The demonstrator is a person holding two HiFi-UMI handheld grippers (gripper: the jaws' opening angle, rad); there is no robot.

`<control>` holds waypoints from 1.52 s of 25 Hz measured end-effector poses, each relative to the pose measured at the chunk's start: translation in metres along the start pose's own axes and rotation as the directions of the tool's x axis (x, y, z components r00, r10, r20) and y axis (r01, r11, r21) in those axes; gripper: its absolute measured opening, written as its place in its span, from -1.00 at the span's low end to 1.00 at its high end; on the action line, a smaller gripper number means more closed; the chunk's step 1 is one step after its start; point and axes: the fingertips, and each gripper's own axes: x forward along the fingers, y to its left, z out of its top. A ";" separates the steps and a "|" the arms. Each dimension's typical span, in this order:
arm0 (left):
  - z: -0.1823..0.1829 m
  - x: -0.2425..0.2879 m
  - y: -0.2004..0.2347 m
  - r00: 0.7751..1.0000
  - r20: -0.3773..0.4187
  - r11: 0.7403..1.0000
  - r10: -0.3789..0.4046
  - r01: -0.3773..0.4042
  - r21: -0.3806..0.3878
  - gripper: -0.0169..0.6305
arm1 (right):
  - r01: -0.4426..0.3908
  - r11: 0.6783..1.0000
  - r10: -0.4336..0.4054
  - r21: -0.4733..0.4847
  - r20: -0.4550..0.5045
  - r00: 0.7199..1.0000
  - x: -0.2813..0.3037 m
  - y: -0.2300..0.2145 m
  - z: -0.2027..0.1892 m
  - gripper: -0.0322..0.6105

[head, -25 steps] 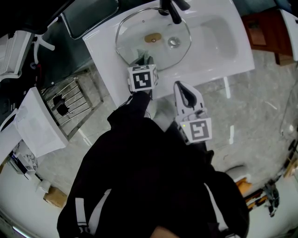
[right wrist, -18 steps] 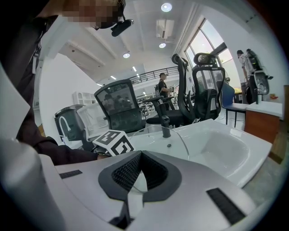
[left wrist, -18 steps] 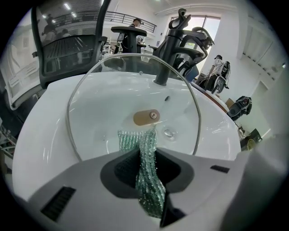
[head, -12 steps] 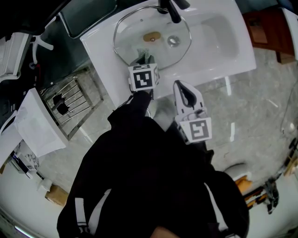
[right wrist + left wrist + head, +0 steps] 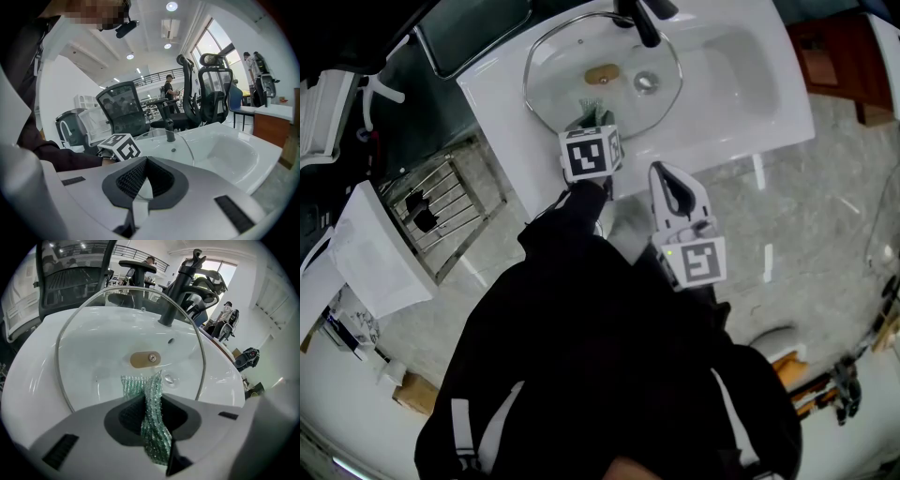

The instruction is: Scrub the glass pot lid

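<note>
Left gripper on the glass pot lid, scrubber in its jaws

In the upper middle of the head view the lid lies across the white sink, under the black faucet. The left jaws clench a green mesh scrubber whose tip touches the glass. The right gripper, lower centre and off the sink, has its jaws closed on nothing.

Nudged left gripper a touch forward over lid. Brought pinched scourer closer to knob. Shifted lid and sink slightly leftward within head view.
</note>
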 end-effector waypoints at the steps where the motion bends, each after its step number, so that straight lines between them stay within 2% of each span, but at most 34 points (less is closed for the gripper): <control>1: 0.000 0.001 -0.001 1.000 -0.001 1.000 -0.003 0.003 -0.003 -0.70 | 0.000 1.000 0.000 0.000 -0.001 1.000 0.000 0.000 -0.001 -0.89; 10: 0.004 0.005 -0.011 0.999 -0.006 0.998 -0.042 0.042 -0.049 -0.70 | 0.000 1.000 0.000 0.000 -0.006 1.000 0.000 -0.005 0.000 -0.89; 38: 0.020 0.020 -0.045 0.991 0.014 0.987 -0.131 0.132 -0.089 -0.70 | 0.009 1.000 -0.009 0.017 -0.014 1.000 0.004 -0.022 -0.005 -0.89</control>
